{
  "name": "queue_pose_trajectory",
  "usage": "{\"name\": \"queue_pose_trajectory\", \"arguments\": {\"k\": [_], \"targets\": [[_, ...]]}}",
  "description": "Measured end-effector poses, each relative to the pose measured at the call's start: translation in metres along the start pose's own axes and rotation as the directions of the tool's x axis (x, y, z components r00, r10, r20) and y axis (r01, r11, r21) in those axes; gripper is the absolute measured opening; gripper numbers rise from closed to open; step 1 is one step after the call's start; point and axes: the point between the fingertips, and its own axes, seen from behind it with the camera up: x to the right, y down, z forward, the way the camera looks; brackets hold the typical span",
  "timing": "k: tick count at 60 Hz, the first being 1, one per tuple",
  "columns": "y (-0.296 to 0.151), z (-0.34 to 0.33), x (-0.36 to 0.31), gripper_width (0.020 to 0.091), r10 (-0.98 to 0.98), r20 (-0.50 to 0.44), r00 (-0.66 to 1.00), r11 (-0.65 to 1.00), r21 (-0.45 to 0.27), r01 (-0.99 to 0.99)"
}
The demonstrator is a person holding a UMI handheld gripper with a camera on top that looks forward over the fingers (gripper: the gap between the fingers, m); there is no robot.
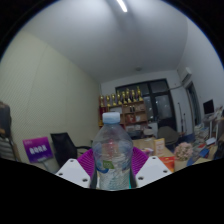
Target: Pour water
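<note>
The tongs (112,172) are seen at 6 o'clock, closed on the bottle (112,150). Both purple pads (88,160) are pressed against the bottle's sides, one at approx. 8 o'clock of the bottle body, the other at approx. 4 o'clock. The white finger tips are visible below the pads, left and right of the bottle base.

The bottle is held upright between the fingers. It is clear plastic w/ a white cap (111,118) at its 12 o'clock end. A pale label band is seen around the mid body. Water level cannot be told.

Beyond the bottle, a room is seen. At 12 o'clock from the cap, a far shelf (125,100) carries a row of yellowish bottles. A dark window (155,97) is located at approx. 2 o'clock from the cap. A ceiling light strip (121,6) is seen far above.

At 9 o'clock of the bottle, a purple box (38,150) w/ white print is seen, and next to it a dark chair (64,147). At 3 o'clock, a cluttered table (165,150) is seen; items on it are too small to identify.
</note>
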Motion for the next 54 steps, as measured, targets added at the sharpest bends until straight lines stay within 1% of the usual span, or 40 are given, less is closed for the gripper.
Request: {"name": "queue_pose_trajectory", "arguments": {"k": [2,3,4,5,6,7,8,9,10,11,12,13,14,15,17,22,23,24,26,29,30,31,35,36,39,43,44,46,47,49,50,52,54], "targets": [[-0.013,0.013,0.003,0.0451,-0.021,-0.035,0.999,1.000,-0.008,0.021],[0.004,0.008,0.023,0.0449,-0.027,-0.044,0.999,1.000,-0.014,0.026],[-0.004,0.018,0.016,0.0452,-0.026,-0.057,0.998,0.999,-0.034,0.024],[0.015,0.013,0.033,0.0450,-0.023,-0.058,0.998,0.998,-0.053,0.020],[0.022,0.015,0.036,0.0450,-0.018,-0.062,0.998,0.997,-0.073,0.013],[0.045,0.012,0.045,0.0453,-0.015,-0.059,0.998,0.996,-0.084,0.010],[0.050,0.013,0.047,0.0451,-0.015,-0.054,0.998,0.995,-0.097,0.009],[0.046,0.021,0.027,0.0450,-0.019,-0.052,0.998,0.994,-0.111,0.013],[0.050,0.022,0.028,0.0451,-0.022,-0.048,0.999,0.992,-0.124,0.016],[0.062,0.016,0.049,0.0450,-0.024,-0.040,0.999,0.991,-0.135,0.018],[0.058,0.024,0.028,0.0451,-0.034,-0.042,0.999,0.988,-0.153,0.028],[0.063,0.024,0.027,0.0451,-0.042,-0.036,0.998,0.985,-0.168,0.035],[0.076,0.018,0.045,0.0452,-0.044,-0.024,0.999,0.983,-0.180,0.039],[0.080,0.019,0.043,0.0451,-0.046,-0.016,0.999,0.981,-0.191,0.042],[0.090,0.025,0.017,0.0451,-0.051,-0.006,0.999,0.976,-0.212,0.049],[0.110,0.023,0.002,0.0453,-0.070,0.025,0.997,0.965,-0.252,0.074],[0.109,0.027,0.017,0.0475,-0.078,0.032,0.996,0.962,-0.260,0.084],[0.115,0.026,0.018,0.0480,-0.090,0.031,0.995,0.959,-0.268,0.095],[0.115,0.019,0.008,0.0480,-0.099,0.027,0.995,0.969,-0.226,0.103],[0.117,0.019,0.007,0.0479,-0.098,0.014,0.995,0.970,-0.221,0.099],[0.118,0.029,0.019,0.0479,-0.093,0.016,0.996,0.971,-0.220,0.094],[0.114,0.018,0.013,0.0480,-0.092,0.013,0.996,0.971,-0.221,0.093],[0.113,0.016,0.013,0.0487,-0.089,0.009,0.996,0.973,-0.214,0.088],[0.115,0.023,0.015,0.0505,-0.085,0.006,0.996,0.974,-0.212,0.085],[0.113,0.018,0.014,0.0563,-0.076,-0.006,0.997,0.973,-0.217,0.073],[0.111,0.011,0.014,0.0644,-0.075,-0.016,0.997,0.967,-0.244,0.068],[0.115,0.019,0.020,0.0679,-0.076,-0.018,0.997,0.966,-0.251,0.069],[0.110,0.007,0.019,0.0743,-0.084,-0.031,0.996,0.961,-0.266,0.073],[0.108,0.003,0.020,0.0793,-0.087,-0.034,0.996,0.960,-0.270,0.075],[0.103,-0.004,0.022,0.0847,-0.090,-0.040,0.995,0.960,-0.269,0.076],[0.101,-0.003,0.025,0.0857,-0.091,-0.041,0.995,0.961,-0.265,0.078],[0.093,-0.018,0.022,0.0855,-0.098,-0.044,0.994,0.962,-0.259,0.083],[0.087,-0.029,0.020,0.0842,-0.107,-0.043,0.993,0.962,-0.256,0.092]]}}
